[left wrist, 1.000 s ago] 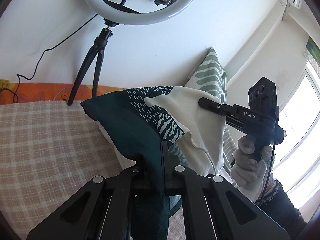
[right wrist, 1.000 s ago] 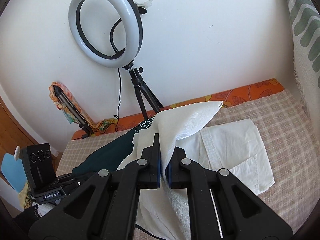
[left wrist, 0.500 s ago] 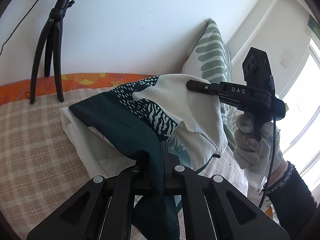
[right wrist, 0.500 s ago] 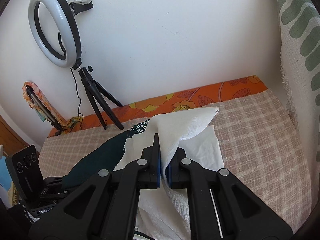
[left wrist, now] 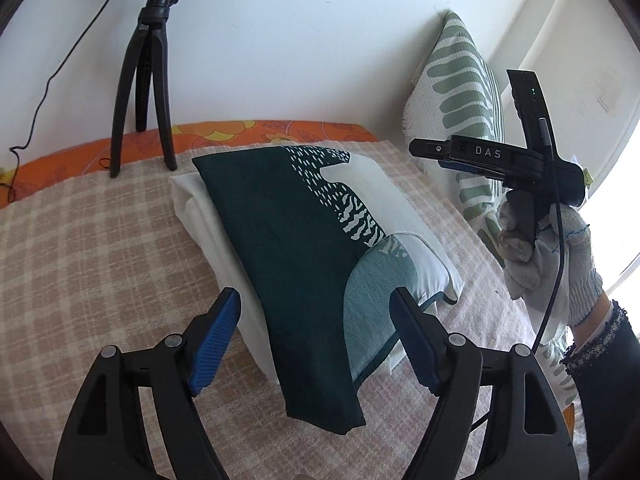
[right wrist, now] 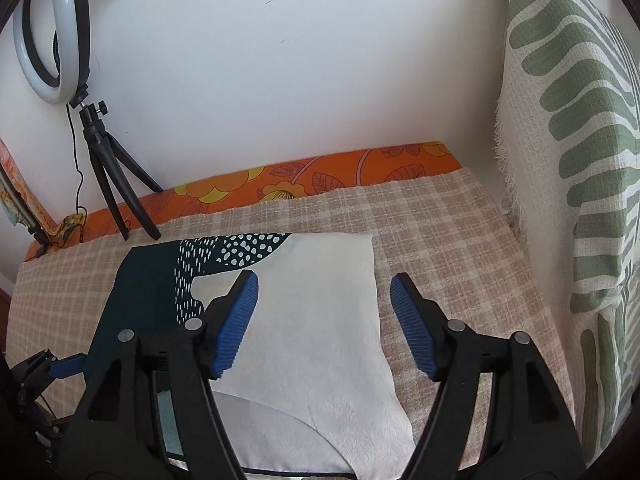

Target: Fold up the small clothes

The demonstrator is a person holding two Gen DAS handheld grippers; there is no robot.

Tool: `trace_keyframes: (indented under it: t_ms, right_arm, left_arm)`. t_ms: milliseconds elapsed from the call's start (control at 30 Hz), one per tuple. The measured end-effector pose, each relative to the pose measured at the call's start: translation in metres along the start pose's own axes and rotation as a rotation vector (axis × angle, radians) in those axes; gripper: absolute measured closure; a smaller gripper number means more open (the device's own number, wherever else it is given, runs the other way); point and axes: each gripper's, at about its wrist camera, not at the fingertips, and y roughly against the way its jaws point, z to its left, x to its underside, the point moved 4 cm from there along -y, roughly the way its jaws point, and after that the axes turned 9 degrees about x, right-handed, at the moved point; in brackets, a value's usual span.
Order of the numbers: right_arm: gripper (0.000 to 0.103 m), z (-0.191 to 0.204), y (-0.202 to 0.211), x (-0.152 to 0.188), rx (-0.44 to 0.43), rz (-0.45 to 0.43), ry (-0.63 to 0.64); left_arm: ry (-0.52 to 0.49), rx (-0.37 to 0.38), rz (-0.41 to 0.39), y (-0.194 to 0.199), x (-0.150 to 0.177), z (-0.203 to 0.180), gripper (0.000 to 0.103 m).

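A folded garment (left wrist: pixel 304 240) of dark green cloth with a white dashed print, a pale teal patch and a cream panel lies flat on a white folded cloth (left wrist: pixel 200 216), both resting on a beige checked woven blanket (left wrist: pixel 92 248) spread over the bed. The left gripper (left wrist: pixel 316 332) hovers just above the garment's near end with its jaws spread wide, ribbed blue pads (left wrist: pixel 216 336) bare and holding nothing. The right gripper (right wrist: pixel 324 320) likewise has its jaws wide apart over the cream panel, empty; in the left view it shows side-on in a knit-gloved right hand (left wrist: pixel 548 256). An orange flower-print sheet (right wrist: pixel 328 180) edges the bed along the white wall. A black tripod (left wrist: pixel 144 92) carrying a ring light (right wrist: pixel 48 40) stands at the back, and a cream cushion (right wrist: pixel 568 152) with green leaf stripes and a fringed edge stands upright at the right.
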Motion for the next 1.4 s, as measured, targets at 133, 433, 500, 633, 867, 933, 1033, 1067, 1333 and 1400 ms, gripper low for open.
trace_keyframes:
  t_ms: [133, 433, 500, 633, 867, 933, 1033, 1067, 1333, 1400]
  right_arm:
    - [0.031, 0.000, 0.012, 0.000, 0.006, -0.014, -0.029]
    - [0.031, 0.004, 0.049, 0.013, 0.037, -0.038, -0.060]
    - [0.031, 0.007, 0.059, 0.015, 0.043, -0.045, -0.061]
    - [0.031, 0.014, 0.082, 0.018, 0.049, -0.066, -0.058]
    - [0.031, 0.029, 0.124, 0.023, 0.052, -0.110, -0.047]
    - [0.031, 0.034, 0.136, 0.026, 0.054, -0.122, -0.043]
    - [0.031, 0.043, 0.153, 0.033, 0.052, -0.137, -0.042]
    - [0.031, 0.045, 0.158, 0.036, 0.050, -0.140, -0.041]
    - [0.009, 0.070, 0.200, 0.060, 0.071, -0.199, -0.047]
    - [0.000, 0.074, 0.215, 0.068, 0.087, -0.251, -0.065]
  left_arm:
    - [-0.004, -0.016, -0.008, 0.012, -0.001, 0.001, 0.026]
    - [-0.023, -0.028, -0.039, 0.040, 0.003, -0.012, 0.026]
    - [-0.029, -0.032, -0.055, 0.049, 0.004, -0.016, 0.026]
    - [-0.032, -0.035, -0.074, 0.066, 0.008, -0.024, 0.025]
    - [-0.065, -0.052, -0.108, 0.096, 0.017, -0.042, 0.025]
    - [-0.078, -0.058, -0.118, 0.105, 0.020, -0.047, 0.023]
    - [-0.094, -0.061, -0.135, 0.120, 0.026, -0.054, 0.023]
    - [-0.101, -0.063, -0.142, 0.126, 0.028, -0.056, 0.023]
    - [-0.170, -0.102, -0.179, 0.166, 0.047, -0.071, 0.022]
    - [-0.191, -0.120, -0.192, 0.177, 0.052, -0.073, 0.022]
